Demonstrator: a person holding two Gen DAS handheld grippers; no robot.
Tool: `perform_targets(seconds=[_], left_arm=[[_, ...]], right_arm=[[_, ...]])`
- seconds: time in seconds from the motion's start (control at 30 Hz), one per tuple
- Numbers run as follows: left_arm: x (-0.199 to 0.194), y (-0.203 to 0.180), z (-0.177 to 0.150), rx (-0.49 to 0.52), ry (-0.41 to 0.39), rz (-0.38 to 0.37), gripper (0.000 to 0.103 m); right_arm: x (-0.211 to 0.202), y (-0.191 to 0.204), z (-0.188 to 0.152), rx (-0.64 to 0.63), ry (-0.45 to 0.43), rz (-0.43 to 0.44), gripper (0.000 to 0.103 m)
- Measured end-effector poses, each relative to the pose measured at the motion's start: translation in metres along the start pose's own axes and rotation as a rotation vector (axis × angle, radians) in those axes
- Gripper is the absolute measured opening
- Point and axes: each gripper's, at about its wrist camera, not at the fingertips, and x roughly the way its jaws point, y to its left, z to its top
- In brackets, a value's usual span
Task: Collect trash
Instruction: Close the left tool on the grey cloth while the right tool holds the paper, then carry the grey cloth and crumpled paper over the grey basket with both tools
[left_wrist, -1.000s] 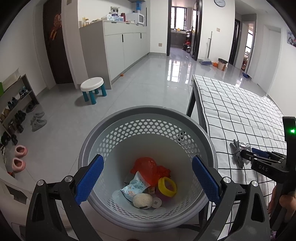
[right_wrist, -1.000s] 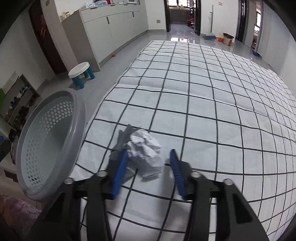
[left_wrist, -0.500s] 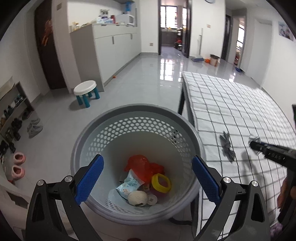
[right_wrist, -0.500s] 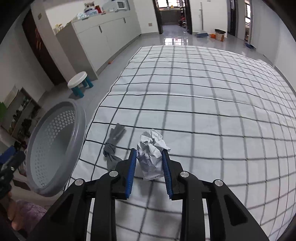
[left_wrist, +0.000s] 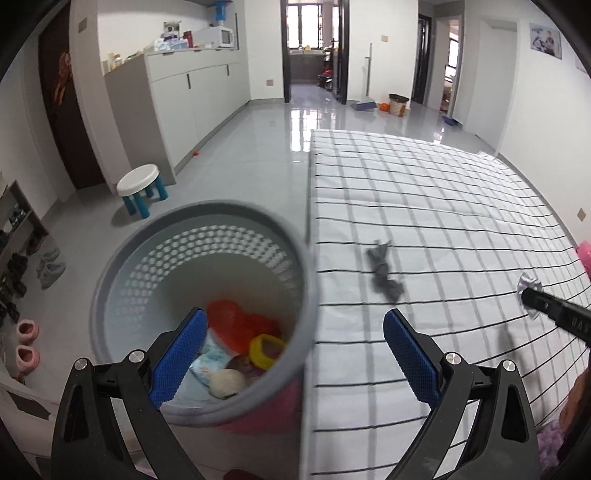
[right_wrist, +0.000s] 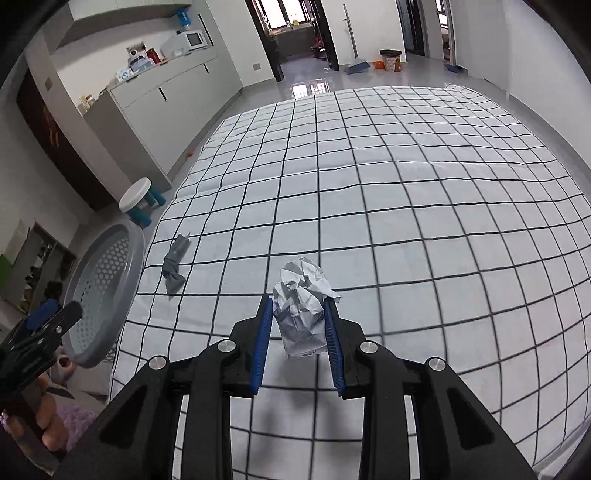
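Observation:
My right gripper (right_wrist: 298, 314) is shut on a crumpled white paper ball (right_wrist: 303, 306) and holds it above the checked bed cover (right_wrist: 406, 221). The paper ball also shows at the right edge of the left wrist view (left_wrist: 529, 288). A grey crumpled scrap (right_wrist: 174, 266) lies on the cover near its left edge; it also shows in the left wrist view (left_wrist: 384, 275). My left gripper (left_wrist: 295, 354) is open and empty, over the right rim of the grey perforated basket (left_wrist: 125, 258), which holds red, yellow and other trash. The basket (right_wrist: 107, 295) stands beside the bed.
A white stool with teal legs (left_wrist: 142, 188) stands on the grey floor left of the bed. A shoe rack (left_wrist: 18, 251) and pink slippers (left_wrist: 26, 341) are at the far left. Grey cabinets (left_wrist: 184, 99) line the back wall.
My right gripper closed on the paper ball and lifted it up and away from the grey scrap. My left gripper swung right, so the basket sits further left in its view.

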Motion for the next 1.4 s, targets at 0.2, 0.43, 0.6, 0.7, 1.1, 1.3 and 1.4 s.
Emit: perform_targets(seconds=[0.2,0.43,0.6,0.7,1.1,1.3,1.4], left_arm=[[0.023,-0.038,0.010,-0.001,0.020,-0.027,0.095],[0.062,-0.072,0.021,0.032,0.045,-0.011,0.095],[0.086,-0.086,0.024,0.039,0.066,0.014,0.095],[0.094,-0.092,0.024,0.047,0.068,0.023,0.092],[0.111,-0.100,0.023,0.058,0.084,0.034,0.058],[0.102,-0.105,0.013,0.072,0.089,-0.018,0.018],[0.096,-0.104,0.008,0.069,0.094,-0.026,0.018]], right_arm=[[0.004,-0.014,0.002,-0.008,-0.027,0.032,0.028],[0.005,-0.039,0.002,0.050,-0.051,0.094,0.029],[0.000,-0.051,0.001,0.071,-0.067,0.137,0.029],[0.002,-0.053,0.001,0.069,-0.060,0.153,0.029],[0.005,-0.061,0.001,0.061,-0.057,0.188,0.029],[0.005,-0.062,0.001,0.063,-0.059,0.189,0.029],[0.004,-0.059,0.000,0.054,-0.063,0.188,0.029]])
